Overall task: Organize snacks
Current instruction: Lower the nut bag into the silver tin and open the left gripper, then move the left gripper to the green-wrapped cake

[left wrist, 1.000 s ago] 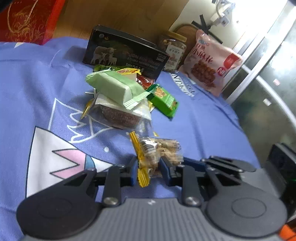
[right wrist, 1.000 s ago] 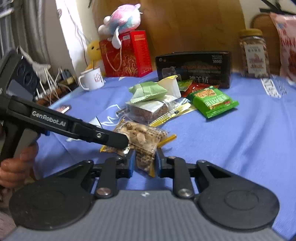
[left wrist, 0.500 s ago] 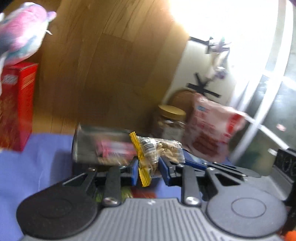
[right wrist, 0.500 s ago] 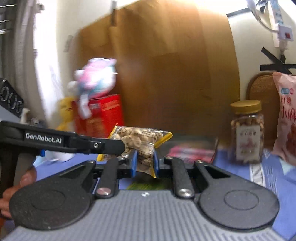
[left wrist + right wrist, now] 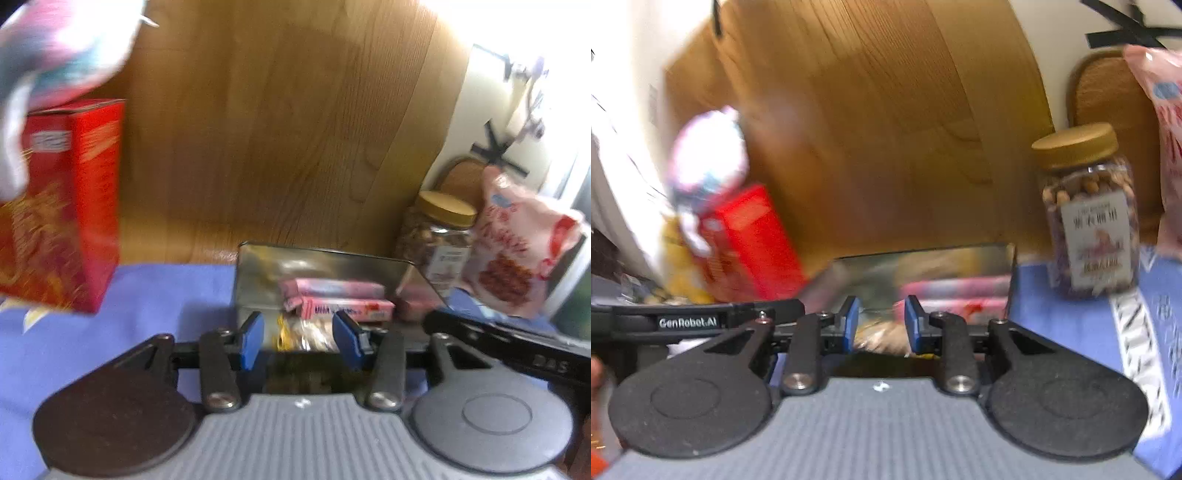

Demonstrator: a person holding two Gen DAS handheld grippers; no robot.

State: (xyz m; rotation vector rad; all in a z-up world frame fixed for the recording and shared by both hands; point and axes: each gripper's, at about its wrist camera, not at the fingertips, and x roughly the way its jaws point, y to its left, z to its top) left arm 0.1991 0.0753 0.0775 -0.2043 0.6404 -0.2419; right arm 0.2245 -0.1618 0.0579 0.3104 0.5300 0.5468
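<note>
Item: clear snack packet [image 5: 304,332], low centre of frame, lying in open tin box [image 5: 321,266] with pink packs [image 5: 343,301], evidently its storage place. Left gripper [image 5: 301,338] and right gripper [image 5: 881,326]: jaws just opened, pads clear of the packet between them, apparently dropped.

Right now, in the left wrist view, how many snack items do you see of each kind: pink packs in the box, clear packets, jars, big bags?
Pink packs in the open box: 2 clear, maybe more, blurred
Clear snack packet between the left gripper pads: 1
Jar: 1
Big pink bag: 1
Total: 5
</note>
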